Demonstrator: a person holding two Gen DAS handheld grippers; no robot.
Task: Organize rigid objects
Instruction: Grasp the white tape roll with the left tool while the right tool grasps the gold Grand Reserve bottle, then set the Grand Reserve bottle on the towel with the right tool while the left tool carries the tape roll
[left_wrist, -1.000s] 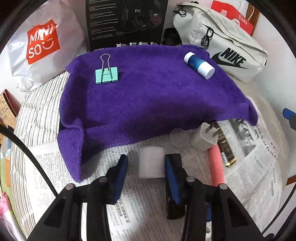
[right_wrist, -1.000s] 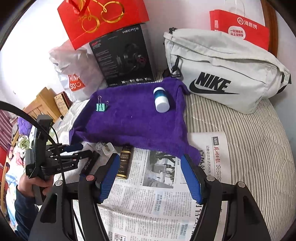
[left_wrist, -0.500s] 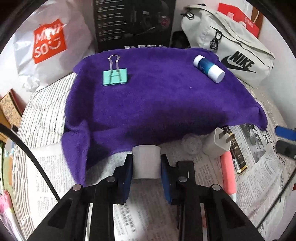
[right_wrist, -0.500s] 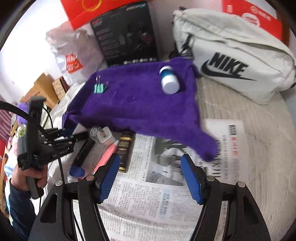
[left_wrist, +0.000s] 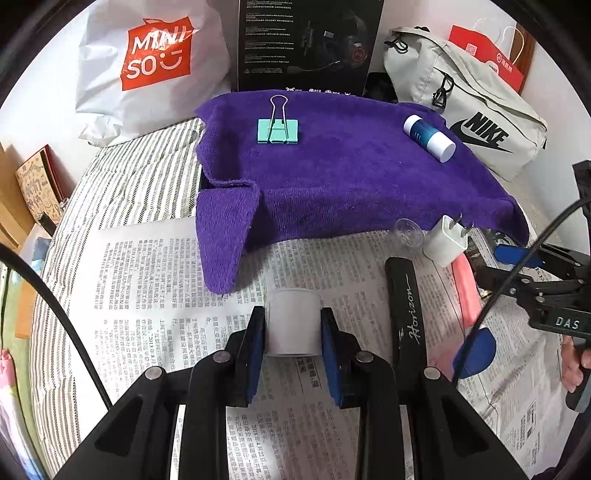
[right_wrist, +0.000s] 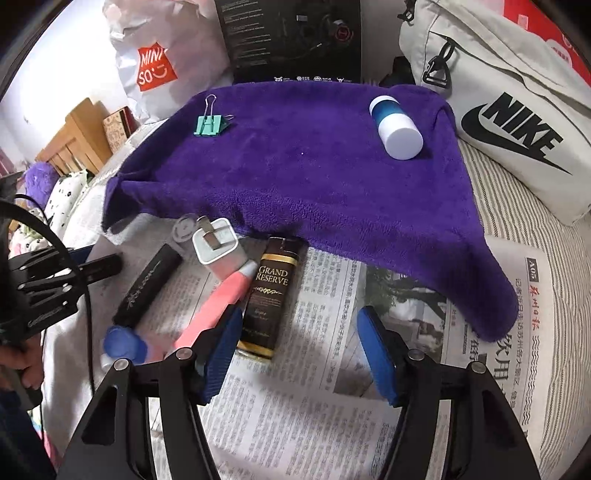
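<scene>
Now my left tool (left_wrist: 293, 334) is clamped on a white roll (left_wrist: 293, 322), both blue pads pressed to its sides, the roll sitting over the newspaper (left_wrist: 147, 295) just in front of the purple towel (left_wrist: 351, 177). Right of it lies a black case (left_wrist: 406, 306), and beyond that a white plug (left_wrist: 445, 240) beside a clear cap (left_wrist: 408, 232) at the towel's edge. On the towel rest a green clip (left_wrist: 277, 130) at the far left and a blue-and-white bottle (left_wrist: 428, 137) at the far right. My right tool (right_wrist: 299, 350) stands about half open with nothing between its pads, its jaws just having narrowed a little; it hovers over the newspaper, its left pad close to a brown box (right_wrist: 267, 295) and a pink pen (right_wrist: 218, 306). Behind the towel stand a Miniso bag (left_wrist: 155, 62), a black carton (left_wrist: 306, 40) and a grey Nike bag (left_wrist: 476, 110).
</scene>
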